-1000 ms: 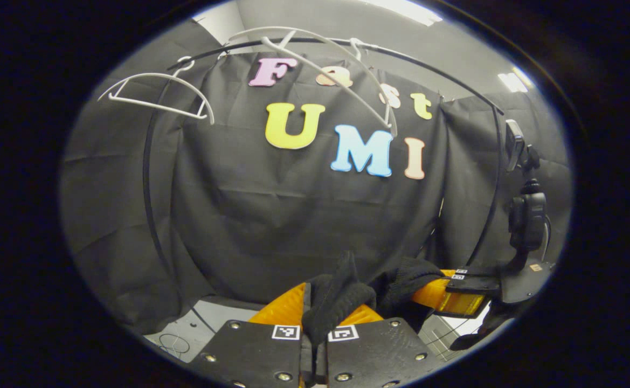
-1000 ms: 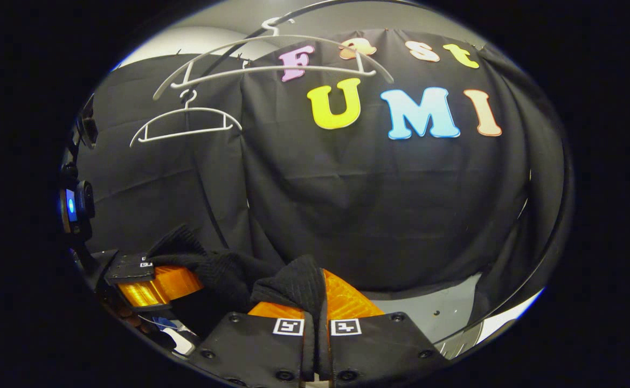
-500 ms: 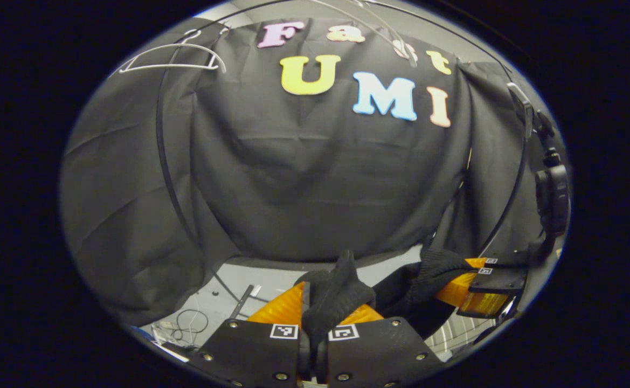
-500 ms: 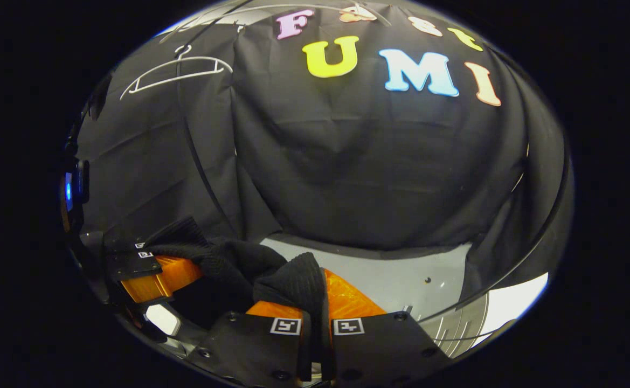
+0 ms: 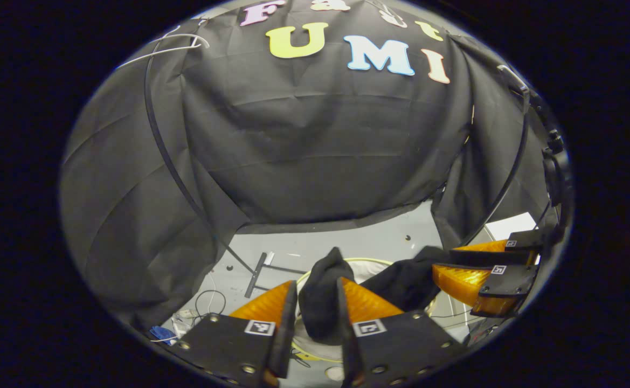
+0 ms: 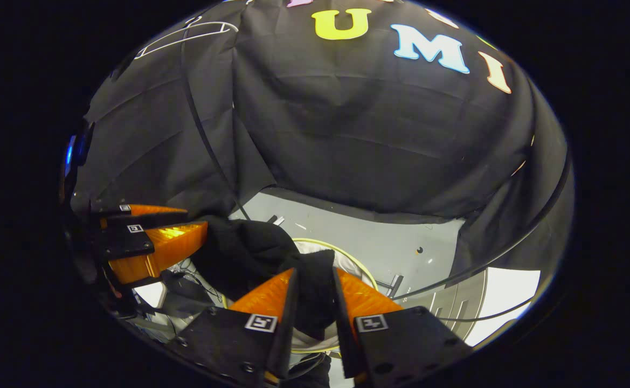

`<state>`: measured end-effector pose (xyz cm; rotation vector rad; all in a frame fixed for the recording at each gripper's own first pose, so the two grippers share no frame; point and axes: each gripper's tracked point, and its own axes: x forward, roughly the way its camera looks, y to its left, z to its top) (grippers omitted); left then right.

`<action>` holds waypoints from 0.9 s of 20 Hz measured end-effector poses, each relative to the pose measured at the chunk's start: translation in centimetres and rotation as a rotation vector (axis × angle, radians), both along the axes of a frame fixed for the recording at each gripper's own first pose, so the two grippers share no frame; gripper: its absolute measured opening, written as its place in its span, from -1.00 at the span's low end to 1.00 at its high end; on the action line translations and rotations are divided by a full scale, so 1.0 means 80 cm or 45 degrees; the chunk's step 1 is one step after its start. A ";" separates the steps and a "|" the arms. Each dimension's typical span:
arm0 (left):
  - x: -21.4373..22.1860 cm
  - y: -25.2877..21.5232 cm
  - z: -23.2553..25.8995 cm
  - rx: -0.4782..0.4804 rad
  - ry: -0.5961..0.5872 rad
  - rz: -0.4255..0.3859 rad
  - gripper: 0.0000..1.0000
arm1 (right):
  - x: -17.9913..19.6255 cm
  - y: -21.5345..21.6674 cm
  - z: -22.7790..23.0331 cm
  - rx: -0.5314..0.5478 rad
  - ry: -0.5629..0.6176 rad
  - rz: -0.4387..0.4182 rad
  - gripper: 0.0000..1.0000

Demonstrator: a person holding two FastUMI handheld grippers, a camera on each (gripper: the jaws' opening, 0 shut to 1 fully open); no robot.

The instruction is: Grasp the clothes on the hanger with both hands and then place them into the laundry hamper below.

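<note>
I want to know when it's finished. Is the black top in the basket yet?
Nearly. Done: the black garment is off the white hanger, which hangs bare. In hand: both the left hand-held gripper and the right hand-held gripper have opened their fingers around the cloth, above the hamper's round rim. Left: the garment must drop fully inside.

black cloth wall (image 5: 315,156) | grey floor (image 5: 358,242) | loose cables (image 5: 207,302)

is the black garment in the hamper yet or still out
Still out: the black garment hangs between both opened grippers, left gripper and right gripper, above the hamper rim.
</note>
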<state>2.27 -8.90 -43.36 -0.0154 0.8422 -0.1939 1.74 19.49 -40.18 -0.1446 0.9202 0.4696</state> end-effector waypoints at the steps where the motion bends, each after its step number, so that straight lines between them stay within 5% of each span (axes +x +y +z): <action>1: 0.003 0.000 0.005 -0.001 -0.018 0.001 0.14 | 0.003 -0.001 0.007 0.005 -0.020 0.011 -0.10; 4: 0.005 0.009 0.023 0.035 -0.081 0.001 0.93 | 0.005 -0.003 0.023 -0.016 -0.088 0.038 0.96; 11: 0.002 0.041 0.067 0.048 -0.184 0.047 0.90 | 0.001 -0.016 0.068 0.008 -0.191 -0.032 0.95; 18: 0.014 0.057 0.177 -0.022 -0.396 0.078 0.94 | 0.017 -0.055 0.188 0.061 -0.432 -0.178 0.95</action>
